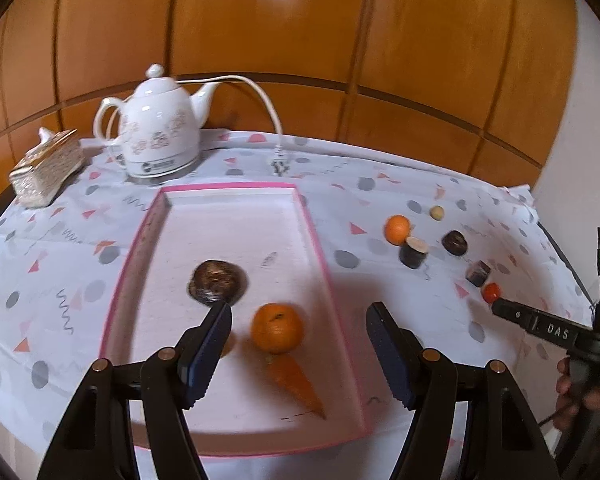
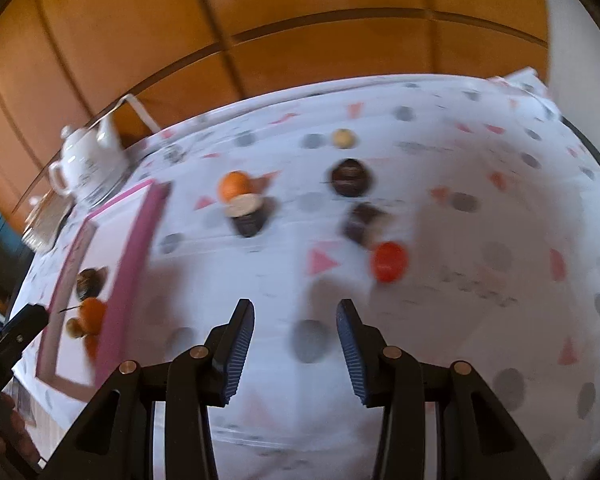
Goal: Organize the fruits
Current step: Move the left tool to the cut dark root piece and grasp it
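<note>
A pink-rimmed white tray [image 1: 314, 240] holds a dark brown fruit [image 1: 217, 281], an orange [image 1: 277, 327] and a carrot piece [image 1: 298, 384]. My left gripper [image 1: 300, 314] is open and empty just above the orange. On the cloth to the right lie another orange [image 1: 397, 229], several dark fruit pieces [image 1: 413, 252], a small beige ball [image 1: 437, 212] and a small red fruit [image 1: 491, 292]. My right gripper [image 2: 296, 308] is open and empty, a little short of the red fruit [image 2: 389, 262]. The right wrist view is blurred.
A white teapot-style kettle [image 1: 160, 128] with its cord and plug stands at the back left. A patterned tissue box [image 1: 46, 172] sits at the far left. A wood-panelled wall runs behind the table. The patterned tablecloth [image 1: 420, 312] covers the table.
</note>
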A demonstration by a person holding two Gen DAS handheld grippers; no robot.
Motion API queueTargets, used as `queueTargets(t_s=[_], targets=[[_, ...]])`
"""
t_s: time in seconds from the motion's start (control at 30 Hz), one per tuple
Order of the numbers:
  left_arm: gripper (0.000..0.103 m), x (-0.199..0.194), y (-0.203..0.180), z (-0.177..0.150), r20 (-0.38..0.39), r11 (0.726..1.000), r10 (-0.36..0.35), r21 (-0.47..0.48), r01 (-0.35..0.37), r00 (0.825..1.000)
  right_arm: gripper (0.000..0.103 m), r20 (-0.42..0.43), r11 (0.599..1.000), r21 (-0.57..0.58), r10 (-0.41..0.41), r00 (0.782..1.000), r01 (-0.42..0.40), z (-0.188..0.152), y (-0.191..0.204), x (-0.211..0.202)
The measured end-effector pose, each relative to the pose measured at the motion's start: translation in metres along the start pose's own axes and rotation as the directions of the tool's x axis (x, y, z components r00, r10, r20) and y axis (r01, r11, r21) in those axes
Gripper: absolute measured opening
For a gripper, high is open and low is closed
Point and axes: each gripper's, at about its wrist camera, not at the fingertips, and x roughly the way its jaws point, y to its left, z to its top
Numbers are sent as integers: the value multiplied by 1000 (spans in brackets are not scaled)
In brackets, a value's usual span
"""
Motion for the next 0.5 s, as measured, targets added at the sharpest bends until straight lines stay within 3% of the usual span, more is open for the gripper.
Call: queueTargets(t_s=[0.27,0.5], targets=[[71,13,-39,10,-24,993,-71,90,73,997,43,20,989,124,-84,996,81,-1,-63,-14],[71,39,-71,17,-84,983,-121,129,131,989,43,14,978,178,-117,993,113,-3,-90,-17]])
